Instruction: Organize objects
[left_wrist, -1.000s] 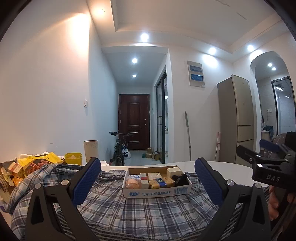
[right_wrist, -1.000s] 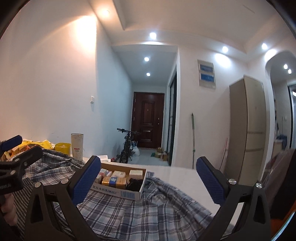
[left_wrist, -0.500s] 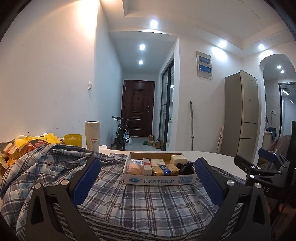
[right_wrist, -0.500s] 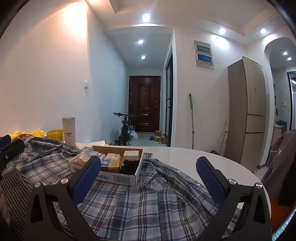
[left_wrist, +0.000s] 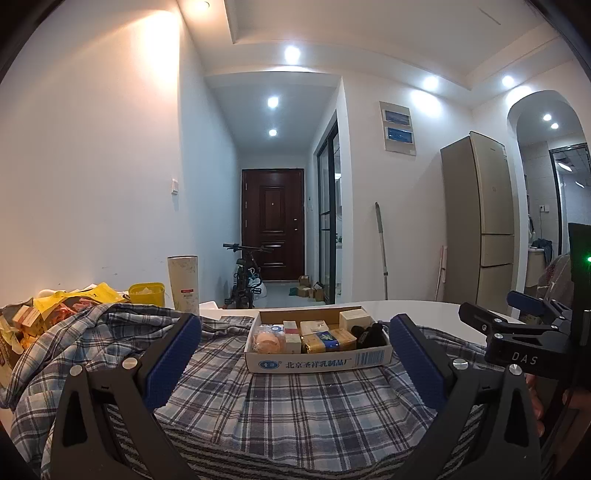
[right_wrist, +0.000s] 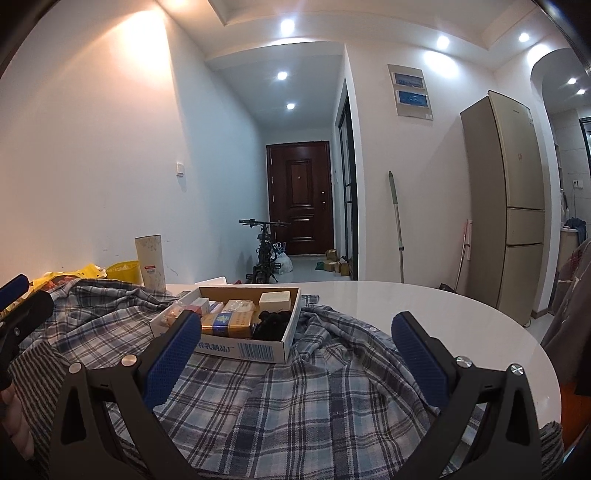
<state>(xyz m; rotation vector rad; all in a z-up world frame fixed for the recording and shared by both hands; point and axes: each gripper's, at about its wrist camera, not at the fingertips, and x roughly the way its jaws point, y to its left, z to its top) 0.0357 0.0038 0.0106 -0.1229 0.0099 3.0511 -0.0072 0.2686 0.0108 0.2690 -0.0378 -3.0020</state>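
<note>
bare table (right_wrist: 424, 306) right of box (right_wrist: 255, 350); tube (right_wrist: 150, 264) left-rear

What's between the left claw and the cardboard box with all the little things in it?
Only plaid shirt: the left wrist view shows it spread from the open left claw up to the cardboard box, which sits on it.

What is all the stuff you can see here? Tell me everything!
Plaid cloth shirt: one, blue and white, spread over the table.
Shallow cardboard box: one, white outside, on the shirt, filled with small packets.
Round table: one, white, under the shirt.
Tall paper tube: one, cream, upright behind the shirt.
Small plastic tub: one, yellow, beside the tube.
Tall fridge: one, beige, right wall.
Bicycle: one, black, hallway.
Wooden door: one, dark brown, hallway end.
Left gripper: black with blue pads, open.
Right gripper: black with blue pads, open.
</note>
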